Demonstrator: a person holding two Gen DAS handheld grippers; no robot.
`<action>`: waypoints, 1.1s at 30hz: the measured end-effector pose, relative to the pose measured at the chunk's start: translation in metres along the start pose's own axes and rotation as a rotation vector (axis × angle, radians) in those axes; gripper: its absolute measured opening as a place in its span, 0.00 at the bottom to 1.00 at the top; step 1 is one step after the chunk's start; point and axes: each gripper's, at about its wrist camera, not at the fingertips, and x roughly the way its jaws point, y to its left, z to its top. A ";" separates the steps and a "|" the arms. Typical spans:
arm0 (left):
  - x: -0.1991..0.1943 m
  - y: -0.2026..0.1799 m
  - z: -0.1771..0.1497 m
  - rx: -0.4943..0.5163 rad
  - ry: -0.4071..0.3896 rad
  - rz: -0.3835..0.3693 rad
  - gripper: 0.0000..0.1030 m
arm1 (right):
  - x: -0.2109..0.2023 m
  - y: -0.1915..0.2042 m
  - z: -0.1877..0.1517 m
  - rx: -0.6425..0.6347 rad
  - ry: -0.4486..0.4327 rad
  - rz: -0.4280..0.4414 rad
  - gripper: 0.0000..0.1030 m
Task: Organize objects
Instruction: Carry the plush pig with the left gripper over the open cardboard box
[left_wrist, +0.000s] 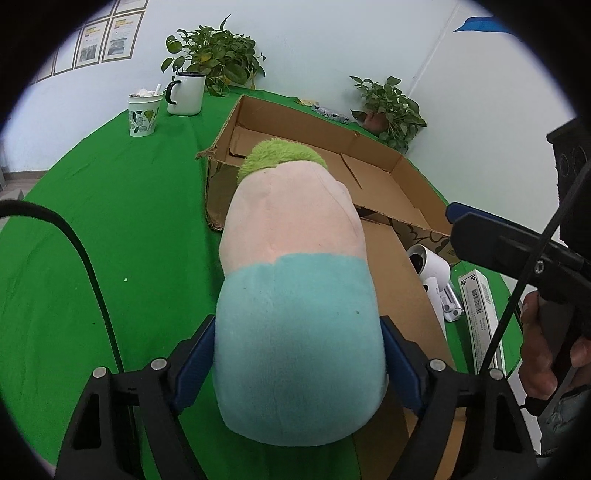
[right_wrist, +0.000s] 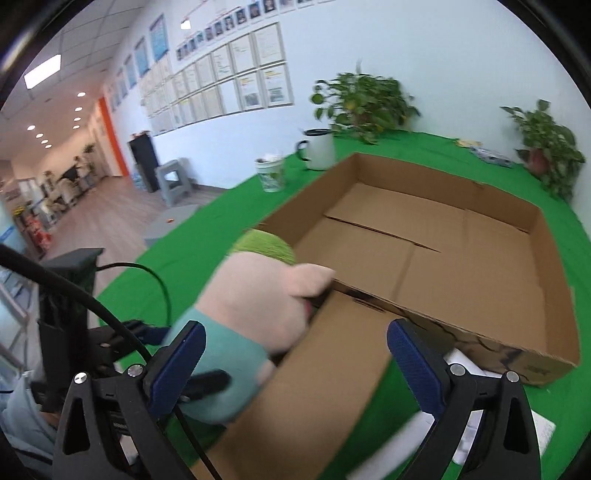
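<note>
Green cloth covers the surface (left_wrist: 110, 221). On it, the soft toy (left_wrist: 295, 295) with green hair sits squeezed between the blue pads of the left claw (left_wrist: 299, 362), right at the near corner of the brown box (right_wrist: 443, 258). Beside it the right claw (right_wrist: 295, 354) is wide apart and holds nothing.

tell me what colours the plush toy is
Teal base, peach middle, green fuzzy top on the plush toy; best in left wrist view.

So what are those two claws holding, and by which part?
The left claw grips the plush toy by its teal end. The right claw holds nothing.
</note>
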 end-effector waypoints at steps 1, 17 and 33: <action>-0.001 0.002 -0.001 -0.007 -0.001 -0.009 0.77 | 0.004 0.004 0.004 -0.003 0.009 0.042 0.96; -0.032 0.035 -0.022 -0.151 -0.017 -0.038 0.70 | 0.100 0.062 0.028 0.058 0.270 0.276 0.99; -0.041 0.023 -0.030 -0.164 -0.020 0.030 0.67 | 0.124 0.087 0.007 0.100 0.392 0.273 0.96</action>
